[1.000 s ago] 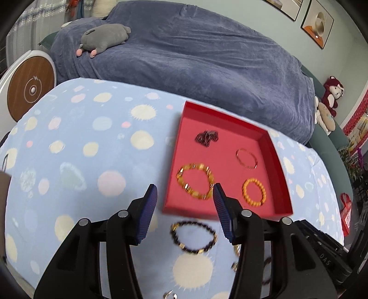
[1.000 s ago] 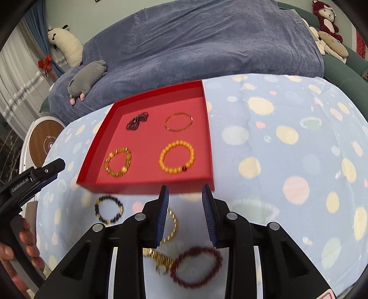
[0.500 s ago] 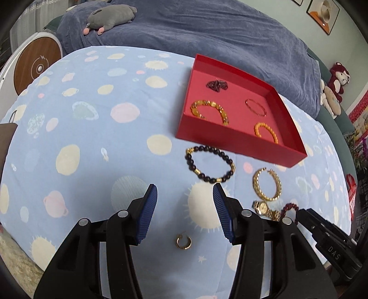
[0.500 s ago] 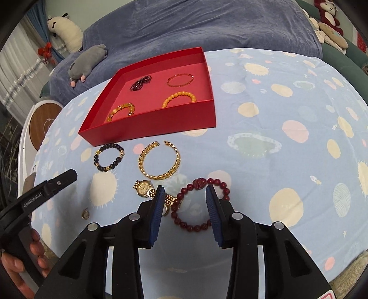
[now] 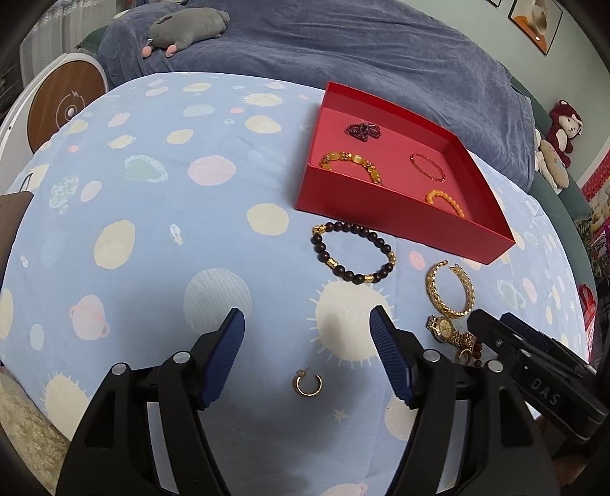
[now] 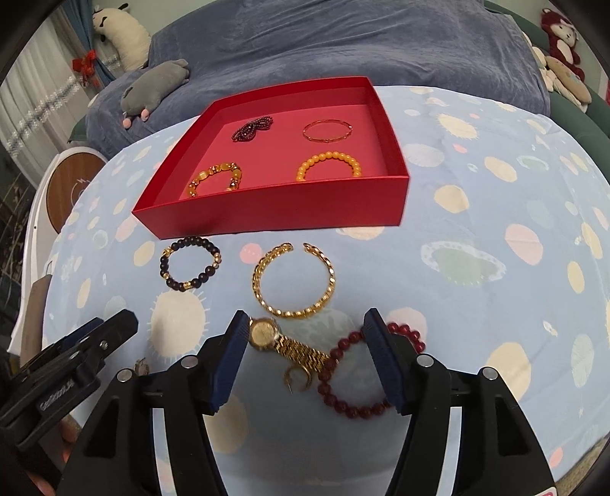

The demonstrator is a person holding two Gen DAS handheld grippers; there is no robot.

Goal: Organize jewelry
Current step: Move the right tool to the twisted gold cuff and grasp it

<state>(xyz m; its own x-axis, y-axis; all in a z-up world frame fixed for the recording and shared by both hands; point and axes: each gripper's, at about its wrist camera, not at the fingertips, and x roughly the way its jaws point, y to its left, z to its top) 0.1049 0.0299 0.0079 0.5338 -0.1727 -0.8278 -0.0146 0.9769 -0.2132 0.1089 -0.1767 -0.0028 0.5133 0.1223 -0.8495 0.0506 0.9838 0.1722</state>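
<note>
A red tray [image 6: 274, 213] [image 5: 396, 217] on the spotted blue cloth holds several bracelets. In front of it lie a black-bead bracelet [image 6: 189, 264] [image 5: 352, 252], a gold chain bangle [image 6: 293, 280] [image 5: 451, 288], a gold watch [image 6: 284, 341] [image 5: 448, 330], a gold hoop earring [image 6: 297, 377] and a dark red bead bracelet [image 6: 366, 372]. Another gold hoop earring [image 5: 308, 383] lies below my left gripper [image 5: 308, 318], whose jaws are opening and empty. My right gripper [image 6: 305, 320] hangs over the watch and red bracelet, jaws opening, pads touching nothing.
A bed under a dark blue blanket [image 5: 362, 49] stands behind the table, with a grey plush toy [image 5: 183, 24] on it. A round wooden-faced device [image 5: 65, 107] sits at the left. Plush toys [image 6: 560, 49] lie at the far right.
Both grippers drew back from the tray and sank toward the loose jewelry in front of it. Both sets of jaws spread wider.
</note>
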